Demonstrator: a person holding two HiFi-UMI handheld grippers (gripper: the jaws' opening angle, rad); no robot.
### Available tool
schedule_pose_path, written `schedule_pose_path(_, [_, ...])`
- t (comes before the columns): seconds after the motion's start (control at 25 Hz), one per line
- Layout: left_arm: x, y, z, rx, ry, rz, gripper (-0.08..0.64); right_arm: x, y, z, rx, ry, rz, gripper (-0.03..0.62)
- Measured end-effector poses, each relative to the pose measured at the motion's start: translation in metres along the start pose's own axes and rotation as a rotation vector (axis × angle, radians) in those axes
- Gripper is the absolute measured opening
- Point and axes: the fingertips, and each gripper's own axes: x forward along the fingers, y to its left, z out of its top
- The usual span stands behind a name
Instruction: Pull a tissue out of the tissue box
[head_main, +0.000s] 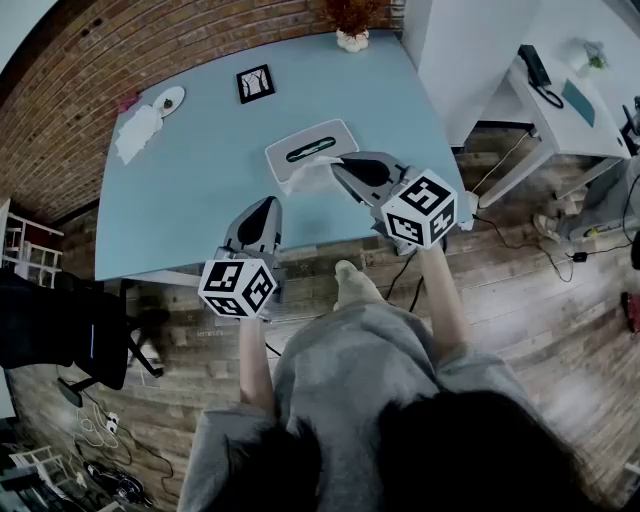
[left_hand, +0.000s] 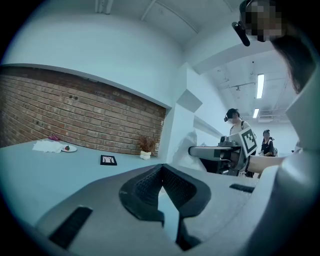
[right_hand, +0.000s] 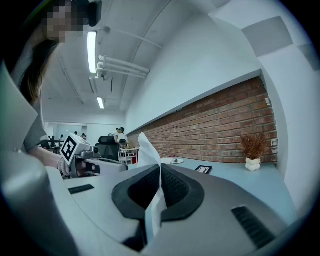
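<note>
My right gripper (head_main: 338, 163) is covering one end of the tissue (head_main: 303, 177) from above, so I cannot tell there whether the sheet is clear of the slot. Along the jaws themselves, they are pinching the white sheet, which is rising past their tips. The tissue is hanging just beside the near edge of the tissue box (head_main: 335, 134) on the blue table (head_main: 190, 210). My left gripper (head_main: 267, 204) is hovering near the table's front edge, its jaws meeting at the tips with nothing between them. Both grippers are pointing roughly level.
</note>
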Motion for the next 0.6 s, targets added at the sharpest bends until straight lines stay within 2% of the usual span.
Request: schedule_pose_path(0.6, [0.0024,-0.0028,0.0022,0.014,-0.003,-0.030,0.003,0.0030,-0.0001,0.0057,-0.011,-0.011,0.009,0.002])
